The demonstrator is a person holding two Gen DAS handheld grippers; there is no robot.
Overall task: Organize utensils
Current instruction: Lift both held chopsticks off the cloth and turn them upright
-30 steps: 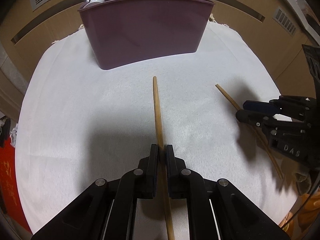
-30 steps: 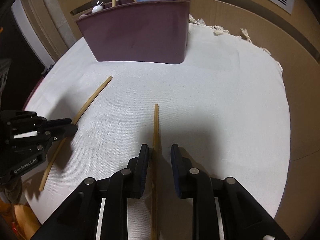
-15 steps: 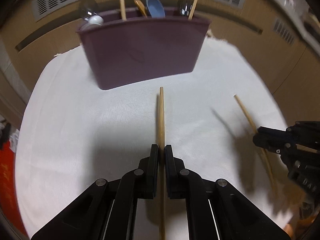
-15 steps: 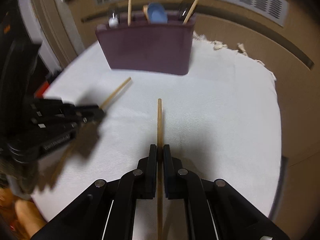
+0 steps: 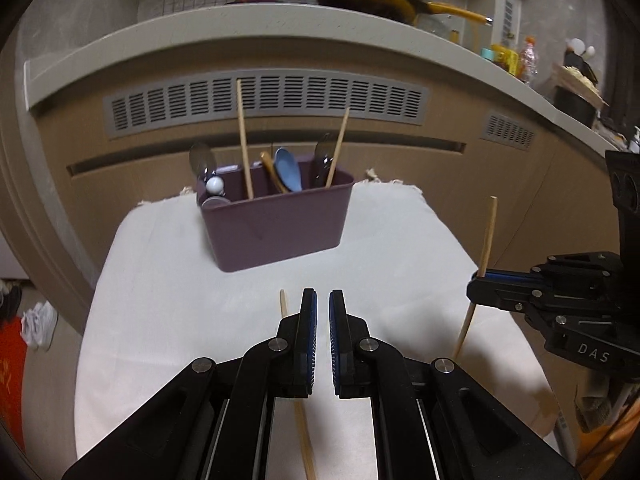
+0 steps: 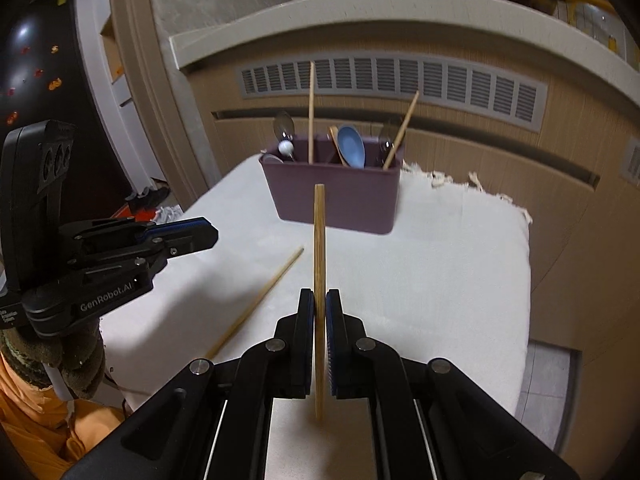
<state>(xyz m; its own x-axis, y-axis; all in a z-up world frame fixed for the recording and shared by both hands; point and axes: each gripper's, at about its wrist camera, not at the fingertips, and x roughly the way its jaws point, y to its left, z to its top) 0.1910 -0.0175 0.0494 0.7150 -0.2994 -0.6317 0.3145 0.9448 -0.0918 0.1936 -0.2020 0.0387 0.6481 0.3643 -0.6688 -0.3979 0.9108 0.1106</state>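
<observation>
Item one, a wooden chopstick (image 6: pixel 319 264), is clamped between the closed jaws of the right gripper (image 6: pixel 319 312) and held lifted above the table, pointing toward the holder; the left wrist view shows the same stick (image 5: pixel 485 248) standing nearly upright in that gripper (image 5: pixel 480 286). Item two, a second chopstick (image 5: pixel 298 412), lies flat on the white cloth (image 5: pixel 168 320), its tip just left of the left gripper (image 5: pixel 323 312), whose jaws stand slightly parted with nothing between them; the right wrist view shows this stick (image 6: pixel 256 304) on the cloth below and beside that gripper (image 6: pixel 200 236). Item three, a purple utensil holder (image 5: pixel 276 224), sits at the far end of the cloth and contains two upright chopsticks (image 5: pixel 243 136), a blue spoon (image 5: pixel 289 170), a wooden spoon and metal spoons. Behind: a wood-panelled counter front with grey vent grilles (image 5: pixel 264 100); a yellow-handled pan (image 5: pixel 384 0) on the ledge above.
</observation>
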